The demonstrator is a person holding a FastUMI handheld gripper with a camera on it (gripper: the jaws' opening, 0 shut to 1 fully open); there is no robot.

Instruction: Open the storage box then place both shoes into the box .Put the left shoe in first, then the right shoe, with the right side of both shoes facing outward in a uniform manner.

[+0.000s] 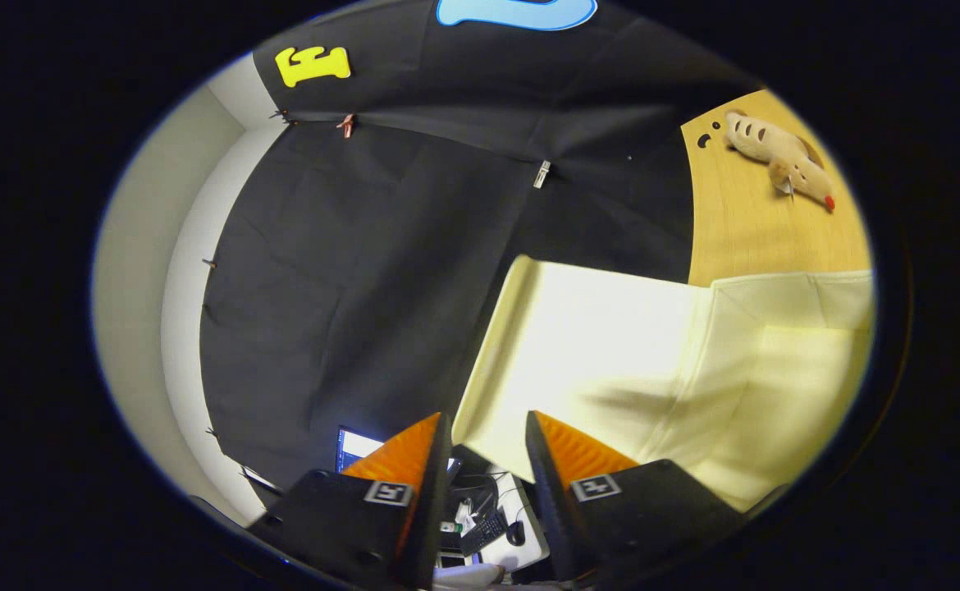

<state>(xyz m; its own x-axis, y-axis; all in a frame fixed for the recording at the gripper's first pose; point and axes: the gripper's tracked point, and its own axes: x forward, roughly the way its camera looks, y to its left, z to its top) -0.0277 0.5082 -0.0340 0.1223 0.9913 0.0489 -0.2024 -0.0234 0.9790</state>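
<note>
two fingers of the gripper (pixel 488 443) stand apart and hold nothing. the pale storage box (pixel 660 361) is just ahead of them, a corner of its lid reaching between the tips. beyond it, a wooden board (pixel 742 230) carries a plush toy (pixel 784 156). under the fingers is a desk (pixel 529 525) with a keyboard (pixel 482 533).

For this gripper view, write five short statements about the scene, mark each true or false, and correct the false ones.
1. The gripper's fingers stand apart with nothing pressed between them. True.
2. The pale storage box lies just ahead of the fingers, toward one side. True.
3. A shoe is clamped between the fingers. False: the gap holds nothing.
4. A plush toy lies on the wooden surface beyond the box. True.
5. The plush toy sits inside the box. False: it rests on the wood, apart from the box.
</note>
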